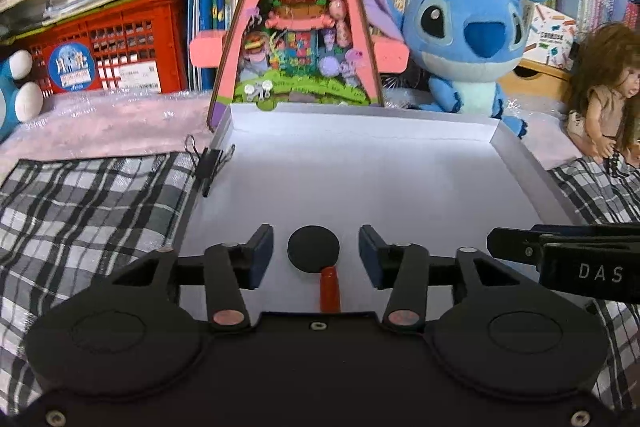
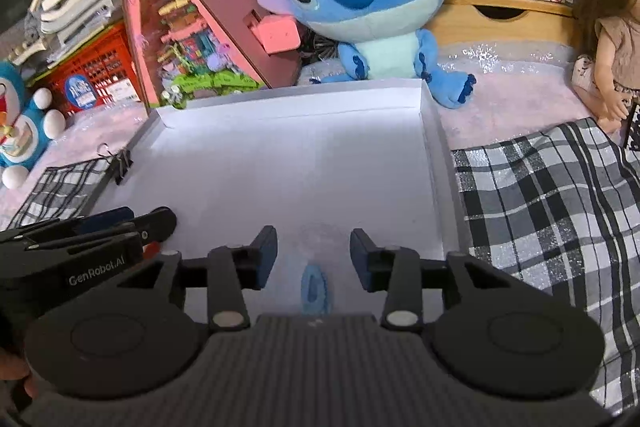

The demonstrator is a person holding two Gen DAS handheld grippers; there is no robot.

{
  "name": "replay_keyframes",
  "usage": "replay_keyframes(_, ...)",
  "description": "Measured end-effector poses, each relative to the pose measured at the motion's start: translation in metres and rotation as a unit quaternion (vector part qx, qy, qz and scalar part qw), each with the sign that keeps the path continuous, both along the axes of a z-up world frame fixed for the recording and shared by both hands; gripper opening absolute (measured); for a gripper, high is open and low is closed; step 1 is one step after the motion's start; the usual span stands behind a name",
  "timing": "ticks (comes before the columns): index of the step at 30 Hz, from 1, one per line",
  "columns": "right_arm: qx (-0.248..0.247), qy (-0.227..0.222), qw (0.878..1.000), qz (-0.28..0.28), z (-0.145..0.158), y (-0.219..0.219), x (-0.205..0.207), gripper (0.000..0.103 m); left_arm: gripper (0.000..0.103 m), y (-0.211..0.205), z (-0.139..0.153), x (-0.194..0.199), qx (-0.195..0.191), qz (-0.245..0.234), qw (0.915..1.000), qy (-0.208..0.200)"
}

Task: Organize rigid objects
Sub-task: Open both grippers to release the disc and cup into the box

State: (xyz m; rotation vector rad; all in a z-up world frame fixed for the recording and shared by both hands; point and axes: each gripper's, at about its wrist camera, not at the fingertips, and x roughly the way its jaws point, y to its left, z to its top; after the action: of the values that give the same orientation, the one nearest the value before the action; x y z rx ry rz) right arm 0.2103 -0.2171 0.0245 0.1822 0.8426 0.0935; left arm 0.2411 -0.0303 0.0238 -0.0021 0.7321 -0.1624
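Note:
A shallow white tray lies on the bed. On its floor sits a small tool with a black round head and a red handle. My left gripper is open around it, and its pads stand clear of the head on both sides. In the right wrist view a similar tool with a clear round head and a blue handle lies on the tray. My right gripper is open around it with gaps on either side. The two grippers are side by side, and the right one's fingers show at the edge of the left view.
A black binder clip grips the tray's left wall. Checked cloth lies on both sides of the tray. Behind it stand a pink triangular toy house, a blue plush and a doll. A red crate and books fill the back.

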Motion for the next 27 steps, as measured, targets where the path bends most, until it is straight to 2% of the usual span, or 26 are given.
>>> replay_keyframes(13, -0.005, -0.044, 0.999, 0.018, 0.026, -0.010, -0.047, 0.084, 0.076, 0.007, 0.030, -0.058, -0.009, -0.031, 0.9991, -0.029)
replay_keyframes(27, -0.027, -0.095, 0.994, 0.035, 0.037, -0.013, -0.110, 0.095, 0.079, 0.012, 0.034, -0.138, -0.013, -0.059, 0.9968, -0.053)
